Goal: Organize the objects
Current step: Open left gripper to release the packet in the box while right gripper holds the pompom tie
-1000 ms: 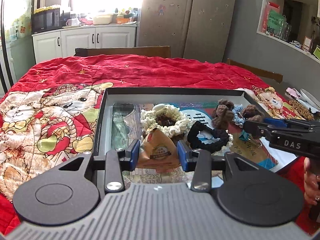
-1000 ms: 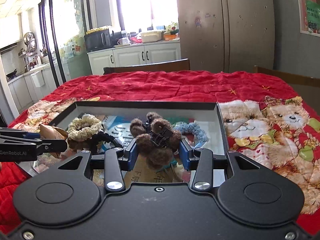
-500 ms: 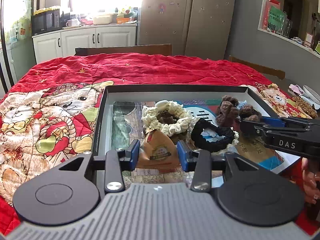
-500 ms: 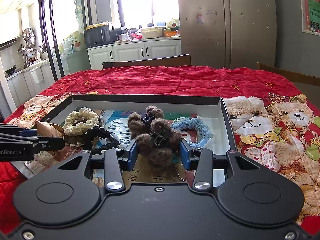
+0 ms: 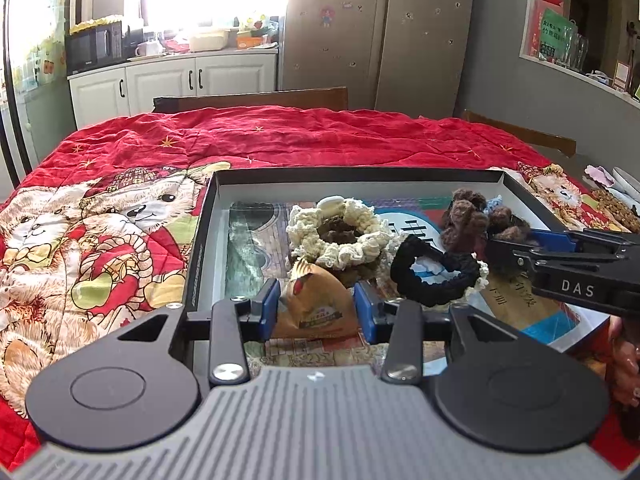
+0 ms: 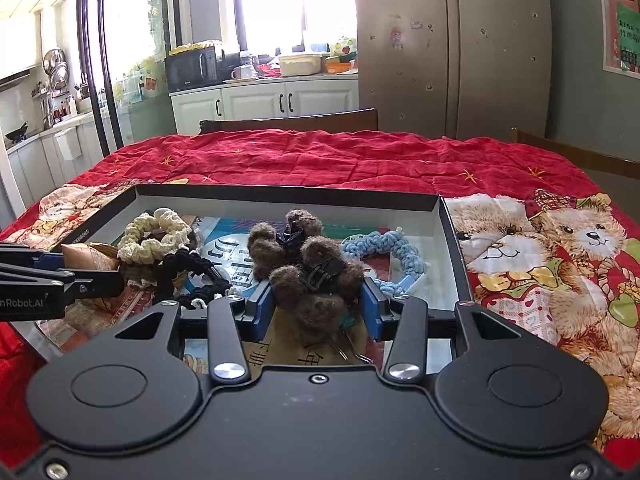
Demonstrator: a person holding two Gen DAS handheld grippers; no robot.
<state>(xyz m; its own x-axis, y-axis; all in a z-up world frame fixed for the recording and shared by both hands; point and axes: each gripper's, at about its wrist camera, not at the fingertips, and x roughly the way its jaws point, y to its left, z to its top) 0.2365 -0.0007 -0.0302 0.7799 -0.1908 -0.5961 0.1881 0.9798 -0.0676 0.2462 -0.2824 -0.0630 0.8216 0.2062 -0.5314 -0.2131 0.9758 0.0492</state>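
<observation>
Jaws of the left gripper (image 5: pixel 316 310) clamped a small tan paper packet (image 5: pixel 316 304); those of the right gripper (image 6: pixel 318 306) pinched a fuzzy brown yarn hair clip (image 6: pixel 316 280). Both loads hung over the shallow black cardboard tray (image 6: pixel 288 192) on the red bear-print quilt (image 6: pixel 360 160), so the placing step seemed in hand; next, each would need lowering to a bare patch before release. Inside lay a cream crochet scrunchie (image 5: pixel 340 232) near 12 o'clock, a black scrunchie (image 5: pixel 432 276) at 3, and a blue crochet ring (image 6: pixel 384 252).
</observation>
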